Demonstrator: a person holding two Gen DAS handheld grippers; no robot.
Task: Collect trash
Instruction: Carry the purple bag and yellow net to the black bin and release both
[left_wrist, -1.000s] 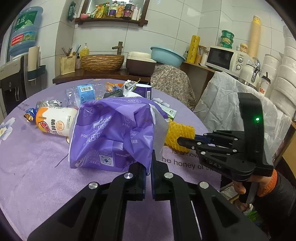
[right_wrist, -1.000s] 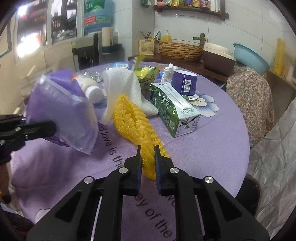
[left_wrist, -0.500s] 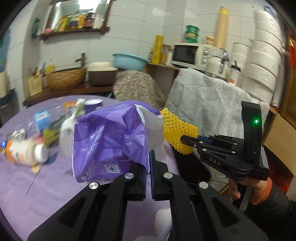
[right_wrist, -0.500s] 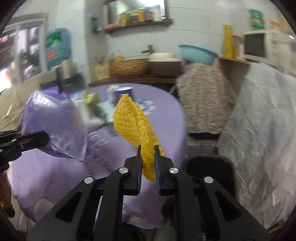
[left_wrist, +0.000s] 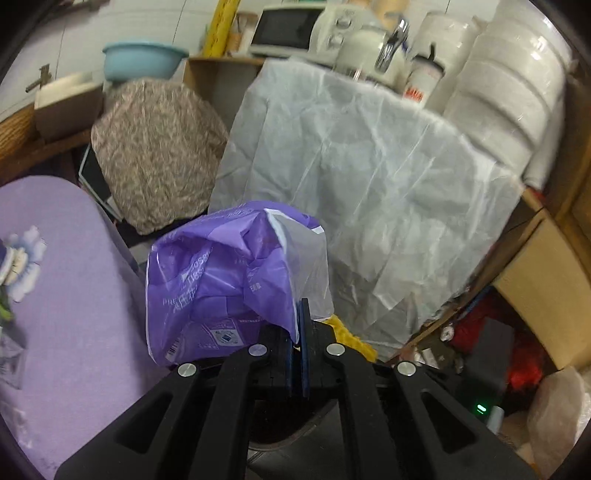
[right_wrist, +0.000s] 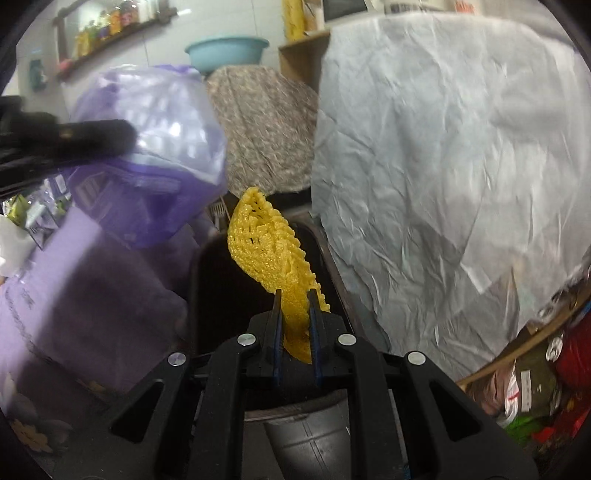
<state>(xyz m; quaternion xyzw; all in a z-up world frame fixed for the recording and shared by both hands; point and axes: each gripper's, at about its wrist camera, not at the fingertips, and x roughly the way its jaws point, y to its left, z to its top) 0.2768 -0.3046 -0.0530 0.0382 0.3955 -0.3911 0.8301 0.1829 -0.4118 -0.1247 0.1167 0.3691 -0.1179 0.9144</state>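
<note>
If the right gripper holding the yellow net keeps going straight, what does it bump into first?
Probably the dark trash bin: the right gripper, shut on the yellow foam net, points toward its opening. Depth is unclear.

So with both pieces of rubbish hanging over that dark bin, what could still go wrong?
The yellow foam net is long and sticks out well beyond the right gripper, so it might catch the bin rim and flop outside.

The purple plastic bag is pinched only by one corner in the left gripper. It hangs partly over the purple table, so if let go now it may land there instead.
</note>
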